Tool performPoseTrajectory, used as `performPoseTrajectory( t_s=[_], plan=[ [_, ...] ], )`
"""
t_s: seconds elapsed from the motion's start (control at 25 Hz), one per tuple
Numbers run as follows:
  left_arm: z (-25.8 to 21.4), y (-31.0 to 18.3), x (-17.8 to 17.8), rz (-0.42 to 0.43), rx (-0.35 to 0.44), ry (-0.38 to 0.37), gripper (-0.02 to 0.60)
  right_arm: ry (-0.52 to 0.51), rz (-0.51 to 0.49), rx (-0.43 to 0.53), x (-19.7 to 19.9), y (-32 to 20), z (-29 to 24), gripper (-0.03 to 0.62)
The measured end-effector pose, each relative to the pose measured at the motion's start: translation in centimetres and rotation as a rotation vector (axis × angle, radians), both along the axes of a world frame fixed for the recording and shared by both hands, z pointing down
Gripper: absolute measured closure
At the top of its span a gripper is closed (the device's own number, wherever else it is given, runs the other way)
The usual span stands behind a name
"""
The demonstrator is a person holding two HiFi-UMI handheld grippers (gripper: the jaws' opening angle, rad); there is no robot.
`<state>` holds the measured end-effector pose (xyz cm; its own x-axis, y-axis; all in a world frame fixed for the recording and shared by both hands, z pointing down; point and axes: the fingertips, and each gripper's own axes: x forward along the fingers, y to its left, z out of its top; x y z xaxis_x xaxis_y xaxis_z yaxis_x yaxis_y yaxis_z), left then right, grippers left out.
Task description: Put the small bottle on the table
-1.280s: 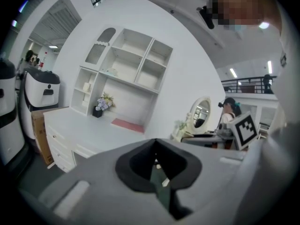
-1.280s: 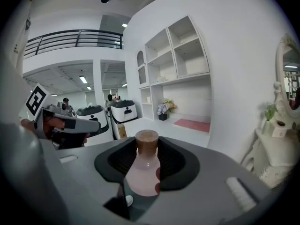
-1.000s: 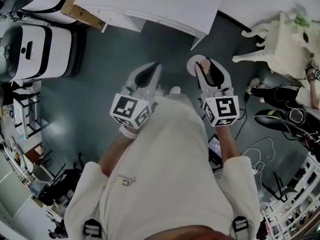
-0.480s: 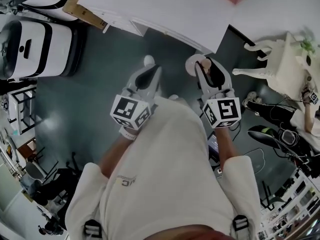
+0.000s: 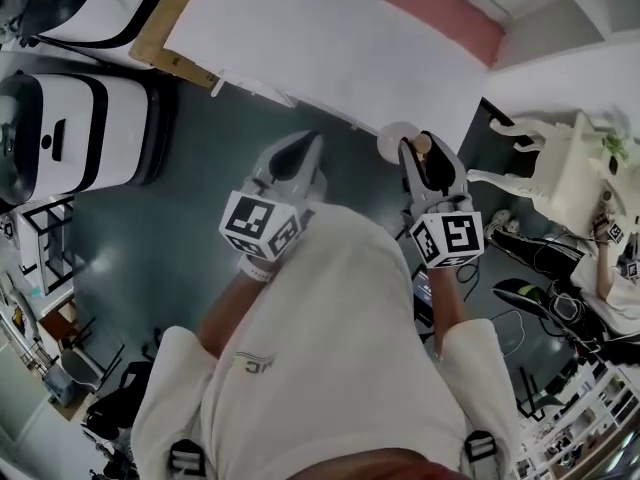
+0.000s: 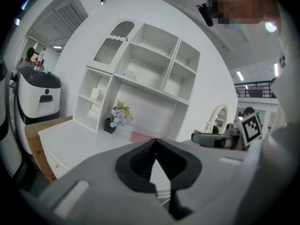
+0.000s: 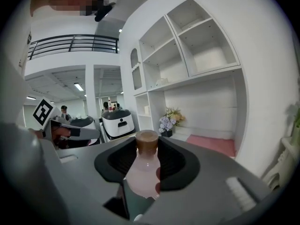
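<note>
The right gripper (image 7: 147,143) is clenched on the small bottle (image 7: 142,175), which is pale pink with a brown cap. The bottle lies along the jaws, cap pointing far, and is held in the air. The left gripper (image 6: 155,146), just to its left, is closed on nothing. The white table (image 5: 330,48) lies just beyond both, with a pink mat (image 5: 445,13) at its far right. The carry appears to be in hand. Next, the bottle should be brought over bare tabletop, set down steadily, then released.

Two grippers (image 5: 308,140) (image 5: 422,148), one small bottle (image 7: 143,172), one white table (image 5: 330,38), one flower pot (image 6: 117,118), one pink mat (image 5: 445,13).
</note>
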<state>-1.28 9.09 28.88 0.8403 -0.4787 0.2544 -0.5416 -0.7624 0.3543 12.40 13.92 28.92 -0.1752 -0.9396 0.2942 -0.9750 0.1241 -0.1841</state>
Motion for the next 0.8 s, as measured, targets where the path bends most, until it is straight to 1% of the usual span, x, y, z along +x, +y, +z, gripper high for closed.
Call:
performPoseTrajectory(
  t_s=[0.2, 0.32, 0.44, 0.56, 0.8],
  plan=[
    [0.2, -8.2, -1.2, 0.023, -0.009, 0.009, 0.58, 0.02, 0.04, -0.016, -0.5, -7.4, 0.5, 0.454],
    [0.5, -11.6, -1.9, 0.031, -0.005, 0.012, 0.58, 0.035, 0.037, -0.016, -1.0, -11.3, 0.9, 0.454],
    [0.7, -13.8, -2.5, 0.015, -0.012, 0.016, 0.58, 0.025, 0.028, -0.022, -1.5, -14.2, 1.2, 0.454],
    [0.9, -15.0, -2.7, -0.016, -0.022, 0.022, 0.58, 0.031, -0.007, -0.021, -1.8, -16.3, 1.6, 0.453],
    [1.8, -16.7, -3.2, -0.109, -0.05, -0.005, 0.58, 0.035, -0.147, -0.01, -2.9, -19.4, 3.3, 0.454]
  ],
)
